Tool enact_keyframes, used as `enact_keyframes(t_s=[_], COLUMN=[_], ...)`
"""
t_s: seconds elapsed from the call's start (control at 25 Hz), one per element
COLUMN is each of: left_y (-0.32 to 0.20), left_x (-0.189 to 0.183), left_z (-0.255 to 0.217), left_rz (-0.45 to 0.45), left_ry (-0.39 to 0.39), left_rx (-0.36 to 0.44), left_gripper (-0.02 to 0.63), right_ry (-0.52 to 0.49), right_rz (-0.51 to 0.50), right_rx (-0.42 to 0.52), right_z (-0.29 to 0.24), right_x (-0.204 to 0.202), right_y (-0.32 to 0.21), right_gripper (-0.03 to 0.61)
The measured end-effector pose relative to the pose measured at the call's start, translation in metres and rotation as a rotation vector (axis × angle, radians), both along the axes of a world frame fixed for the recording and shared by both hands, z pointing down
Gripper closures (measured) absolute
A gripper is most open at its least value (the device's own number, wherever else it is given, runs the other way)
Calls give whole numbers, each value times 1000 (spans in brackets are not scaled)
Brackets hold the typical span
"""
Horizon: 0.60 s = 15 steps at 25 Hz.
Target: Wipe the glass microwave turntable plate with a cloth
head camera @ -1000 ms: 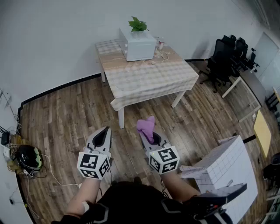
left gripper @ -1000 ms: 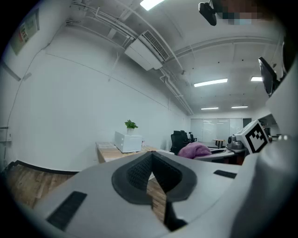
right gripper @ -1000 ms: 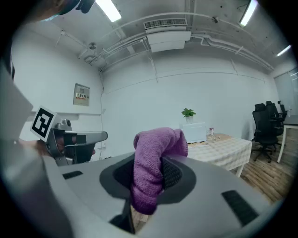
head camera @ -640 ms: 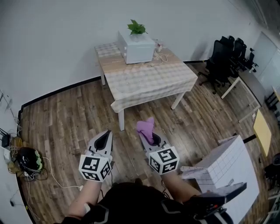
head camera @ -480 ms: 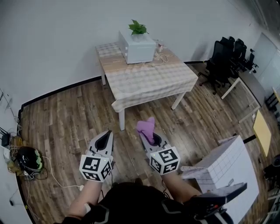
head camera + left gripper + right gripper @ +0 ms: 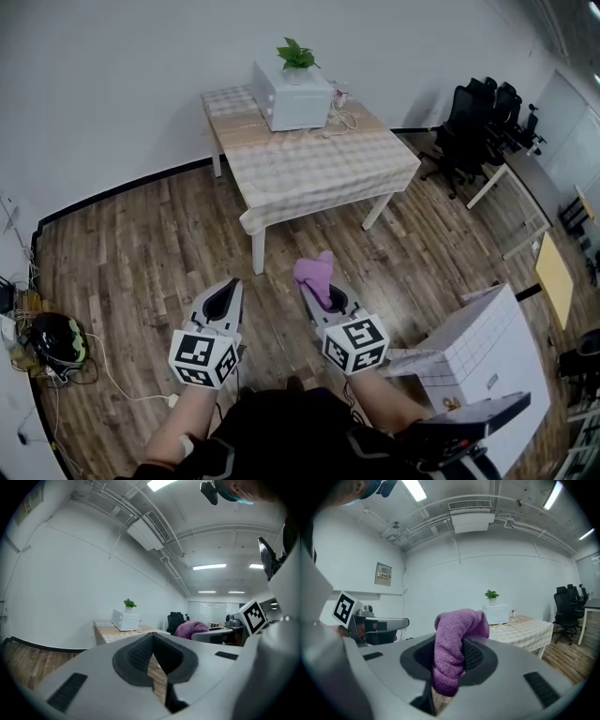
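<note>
Currently the left tool (image 6: 225, 291) is pressed together on nothing, its pads meeting tip to tip. Beside it, the right tool (image 6: 326, 298) pinches a purple cloth (image 6: 313, 270), whose folded bunch stands up above the jaws. Both hover over the wooden floor, well apart from the bench (image 6: 319, 169) ahead. No glass plate shows; it is possibly inside the white microwave (image 6: 292, 97) on that bench. The bunched cloth could slip free once pressed against glass. A white box (image 6: 487, 361) near the right elbow could be knocked on the walk over.
</note>
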<state>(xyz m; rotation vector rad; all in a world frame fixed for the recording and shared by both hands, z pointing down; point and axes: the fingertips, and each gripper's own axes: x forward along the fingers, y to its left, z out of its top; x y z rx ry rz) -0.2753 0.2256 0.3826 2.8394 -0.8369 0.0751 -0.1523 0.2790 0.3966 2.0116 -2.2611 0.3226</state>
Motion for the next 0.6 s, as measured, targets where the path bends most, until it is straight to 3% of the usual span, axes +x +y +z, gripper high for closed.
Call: enact_keyframes(t_s=[0.6], left_y=[-5], left_x=[-34], left_z=[6], left_rz=[54], left_ry=[6], left_rx=[18], left_gripper=[612], right_ry=[16], right_rz=[27], right_rx=[12], right_z=[-1], right_x=[-36], right_y=[0], right_gripper=[483])
